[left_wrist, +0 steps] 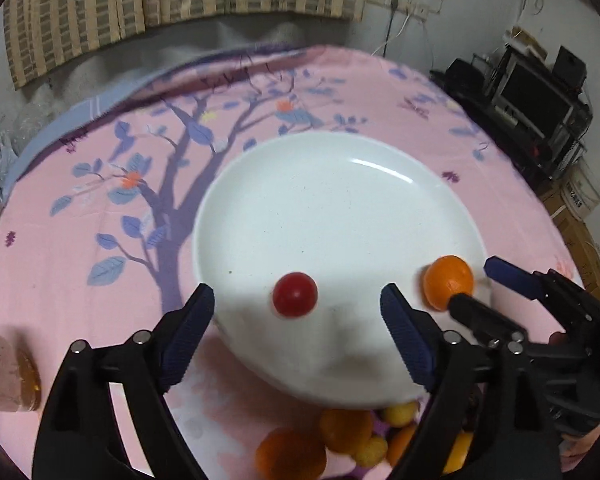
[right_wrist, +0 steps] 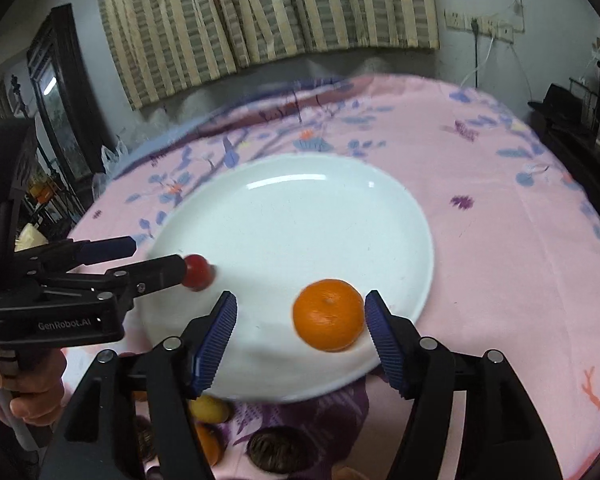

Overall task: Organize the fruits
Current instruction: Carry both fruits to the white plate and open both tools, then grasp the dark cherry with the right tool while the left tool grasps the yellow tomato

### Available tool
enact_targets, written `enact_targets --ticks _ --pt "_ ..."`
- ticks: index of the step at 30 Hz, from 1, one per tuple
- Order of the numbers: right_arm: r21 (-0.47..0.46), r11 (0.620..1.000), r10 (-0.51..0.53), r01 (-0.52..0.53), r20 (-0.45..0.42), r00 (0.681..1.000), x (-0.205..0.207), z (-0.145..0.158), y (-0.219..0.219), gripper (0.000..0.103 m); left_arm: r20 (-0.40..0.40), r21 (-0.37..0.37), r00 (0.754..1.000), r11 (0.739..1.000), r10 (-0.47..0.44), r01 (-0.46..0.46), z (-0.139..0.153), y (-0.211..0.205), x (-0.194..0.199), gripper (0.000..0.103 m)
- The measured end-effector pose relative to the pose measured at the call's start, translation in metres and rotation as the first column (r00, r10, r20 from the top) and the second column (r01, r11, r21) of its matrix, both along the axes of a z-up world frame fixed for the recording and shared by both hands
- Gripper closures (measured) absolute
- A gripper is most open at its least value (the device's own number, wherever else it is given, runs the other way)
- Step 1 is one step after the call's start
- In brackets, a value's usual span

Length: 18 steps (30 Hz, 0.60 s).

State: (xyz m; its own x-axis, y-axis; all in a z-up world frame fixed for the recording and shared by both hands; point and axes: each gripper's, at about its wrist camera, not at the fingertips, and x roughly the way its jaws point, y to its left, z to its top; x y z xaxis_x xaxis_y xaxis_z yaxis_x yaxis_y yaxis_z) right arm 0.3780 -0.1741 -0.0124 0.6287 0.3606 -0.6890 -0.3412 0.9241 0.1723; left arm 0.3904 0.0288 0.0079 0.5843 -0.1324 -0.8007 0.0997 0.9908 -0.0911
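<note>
Pink tree-print cloth (left_wrist: 80,240) covers the table, striped curtain (right_wrist: 260,12) behind. Your left gripper (left_wrist: 298,312) hangs with its jaws wide apart around the small red fruit (left_wrist: 295,294), which lies free on the white plate (left_wrist: 340,184). Your right gripper (right_wrist: 300,320) is likewise spread, the mandarin (right_wrist: 328,314) resting on the plate just beside its right finger. Both pieces sit near the plate's near edge, likely the closest drop point. The unsorted fruit pile (left_wrist: 340,440) waits on the cloth just below the rim.
</note>
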Motion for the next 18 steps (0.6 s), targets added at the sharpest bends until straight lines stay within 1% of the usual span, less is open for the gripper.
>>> enact_targets --ticks 2,3,5,7,9,10,13,14,15,18 --pt "0.014 1.000 -0.006 0.005 0.052 0.999 -0.027 0.014 -0.006 0.029 0.025 -0.013 1.000 1.000 -0.004 0.004 0.011 0.009 -0.023 0.011" --pt "0.023 1.000 -0.005 0.004 0.063 0.998 -0.038 0.017 -0.009 0.028 0.044 -0.014 0.999 1.000 0.003 -0.003 0.016 0.016 -0.040 0.008" --pt "0.056 0.998 0.007 -0.011 0.075 0.997 -0.071 0.019 -0.014 0.028 0.062 0.004 0.998 1.000 0.014 -0.015 0.019 0.028 -0.068 0.007" --pt "0.083 0.996 0.024 -0.030 0.075 0.997 -0.107 0.015 -0.017 0.028 0.068 0.008 0.997 1.000 0.026 -0.027 0.018 0.041 -0.098 0.007" --pt "0.104 0.994 0.040 -0.046 0.056 0.998 -0.139 0.006 -0.018 0.028 0.067 -0.002 0.997 0.999 0.039 -0.039 0.013 0.054 -0.128 0.007" --pt "0.122 0.991 0.052 -0.056 0.035 0.998 -0.158 -0.001 -0.018 0.028 0.068 -0.007 0.996 0.999 0.048 -0.048 0.009 0.062 -0.146 0.007" --pt "0.160 0.983 0.097 -0.092 -0.022 0.995 -0.199 -0.018 -0.011 0.029 0.069 -0.013 0.994 0.996 0.084 -0.083 -0.007 0.082 -0.189 0.007" --pt "0.161 0.981 0.118 -0.111 -0.035 0.992 -0.210 -0.022 -0.007 0.029 0.062 -0.021 0.993 0.995 0.099 -0.098 -0.012 0.088 -0.200 0.007" --pt "0.157 0.977 0.152 -0.143 -0.050 0.987 -0.222 -0.027 0.002 0.029 0.054 -0.043 0.992 0.993 0.114 -0.112 -0.019 0.096 -0.212 0.007" --pt "0.142 0.962 0.245 -0.233 -0.080 0.966 -0.242 -0.036 0.031 0.030 0.029 -0.093 0.989 0.985 0.147 -0.143 -0.033 0.114 -0.234 0.007"
